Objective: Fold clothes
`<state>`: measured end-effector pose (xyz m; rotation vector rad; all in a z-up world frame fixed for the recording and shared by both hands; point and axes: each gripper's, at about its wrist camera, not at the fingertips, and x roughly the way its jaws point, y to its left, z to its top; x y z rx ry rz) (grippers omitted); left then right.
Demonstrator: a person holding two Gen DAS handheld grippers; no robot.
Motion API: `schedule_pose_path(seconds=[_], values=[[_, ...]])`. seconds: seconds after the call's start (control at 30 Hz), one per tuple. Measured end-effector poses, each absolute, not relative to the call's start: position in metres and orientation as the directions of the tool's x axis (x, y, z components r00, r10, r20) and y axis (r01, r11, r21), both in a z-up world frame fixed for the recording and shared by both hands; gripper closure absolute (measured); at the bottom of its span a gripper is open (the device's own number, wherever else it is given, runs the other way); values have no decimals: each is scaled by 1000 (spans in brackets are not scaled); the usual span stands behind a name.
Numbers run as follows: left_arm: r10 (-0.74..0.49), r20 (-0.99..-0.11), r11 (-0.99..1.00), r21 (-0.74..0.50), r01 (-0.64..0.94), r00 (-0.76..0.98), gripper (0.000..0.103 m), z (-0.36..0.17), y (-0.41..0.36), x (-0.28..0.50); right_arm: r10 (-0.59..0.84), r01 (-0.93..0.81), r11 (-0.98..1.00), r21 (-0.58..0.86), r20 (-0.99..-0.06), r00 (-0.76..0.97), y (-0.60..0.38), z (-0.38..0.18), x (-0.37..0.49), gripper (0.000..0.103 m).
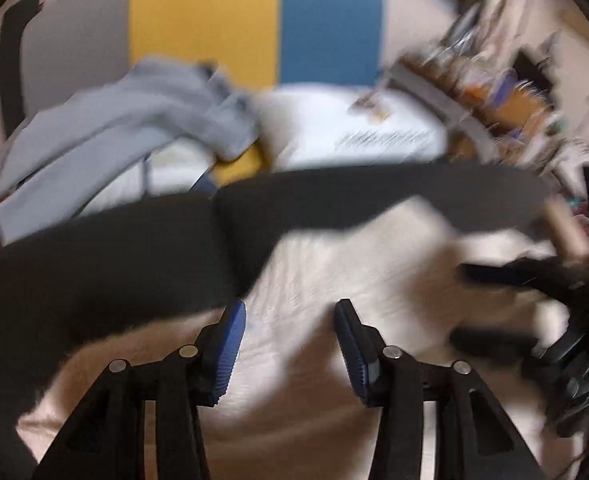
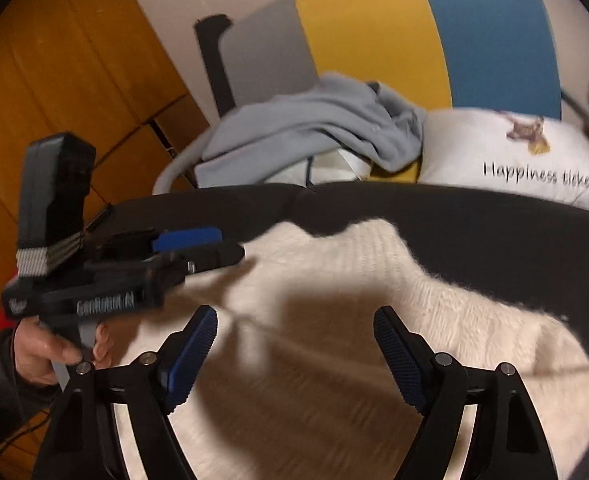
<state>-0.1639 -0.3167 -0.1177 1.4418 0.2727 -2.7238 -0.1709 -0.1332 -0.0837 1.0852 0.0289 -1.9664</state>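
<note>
We are counting two grippers, one cream sweater, one grey garment and one white pillow. Our left gripper (image 1: 290, 344) is hanging with its blue pads spread apart and nothing between them; our right gripper (image 2: 296, 354) is gaping the same way, holding nothing. Both are hovering over the cream sweater (image 2: 334, 320), which is lying spread on a dark surface (image 2: 474, 232). Behind it, the grey garment (image 2: 306, 132) is lying crumpled beside the white pillow (image 2: 514, 152), which is bearing printed words. A yellow and blue panel (image 2: 434, 32) is standing at the back, with wooden flooring (image 2: 54, 80) to one side. The sweater is looking fuzzy and ribbed, with shadows crossing it.
</note>
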Motion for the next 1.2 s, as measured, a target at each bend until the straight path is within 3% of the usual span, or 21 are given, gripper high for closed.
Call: schedule_pose_path(seconds=[0.07, 0.23, 0.33, 0.43, 0.6, 0.73, 0.87, 1.03, 1.2], values=[[47, -796, -972, -175, 155, -603, 55, -120, -322, -159, -611, 652, -685, 326, -744, -270, -133, -101, -186, 22], [-42, -789, -983, -79, 169, -613, 54, -120, -312, -159, -600, 621, -724, 301, -718, -352, -133, -107, -187, 22], [-13, -789, -979, -114, 168, -614, 53, -119, -317, -162, -544, 641, -739, 205, -743, -390, -147, -108, -182, 21], [-17, -772, -977, -121, 173, -635, 53, -107, -322, -156, -546, 631, -748, 207, -732, -407, -140, -100, -180, 21], [8, -713, -969, -179, 170, -701, 53, -78, -331, -94, -663, 610, -709, 354, -629, -405, -81, -64, -149, 16], [42, -704, -955, -238, 179, -709, 52, -75, -338, -22, -719, 581, -668, 464, -604, -344, -13, -52, -103, 12], [45, -726, -935, -273, 228, -686, 52, -91, -342, 61, -736, 488, -663, 568, -616, -282, 61, -64, -55, 2], [42, -746, -874, -350, 338, -665, 51, -110, -353, 152, -760, 349, -646, 679, -615, -210, 133, -90, 9, 1], [37, -763, -855, -358, 376, -645, 51, -120, -345, 212, -848, 308, -528, 791, -513, -134, 153, -107, 55, 0]])
